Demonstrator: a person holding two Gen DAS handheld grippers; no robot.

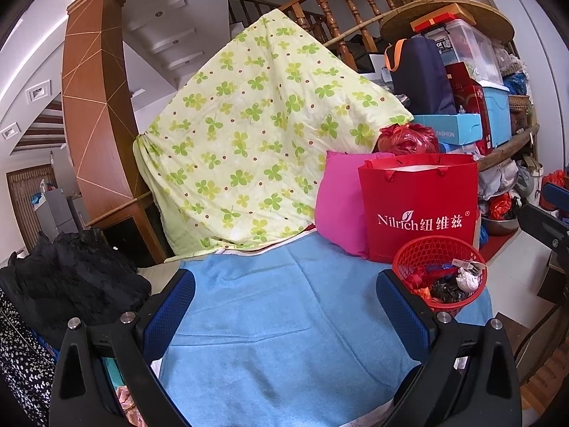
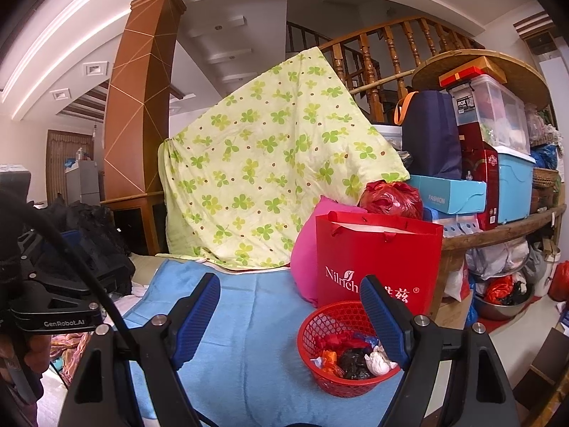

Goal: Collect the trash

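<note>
Both grippers hovering over the blue towel (image 1: 277, 323), nothing between the fingers of either. Left gripper (image 1: 284, 295) spread wide, blue pads facing each other across bare towel. Right gripper (image 2: 290, 304) likewise spread, its right finger (image 2: 382, 323) overlapping the red basket (image 2: 316, 323) in view; contact with the rim not clear. Red mesh basket sitting near the towel's right edge, just in front of the red Nilrich paper bag (image 2: 377, 252). Trash (image 2: 350, 354) already lying inside the basket: red scraps, an orange wrapper, a black crumpled bag, a white paper wad, something blue. Same basket showing in the left view (image 1: 439, 270), just right of the left gripper's right finger, with a white tag sticking up among the scraps. Pink cushion (image 1: 339, 206) leaning behind the paper bag on its left, red plastic bag (image 1: 407, 138) bunched up above. Green clover quilt (image 1: 256, 135) draping down to the towel's far edge. Black garment (image 1: 71, 284) piled off the towel's left edge. Stacked boxes and bins (image 2: 498, 163) crowding the wooden shelf at right, wooden stair railing (image 2: 384, 57) behind. Left gripper's black body also appearing at the left edge of the right view, a hand (image 2: 33, 350) wrapped around its grip.
</note>
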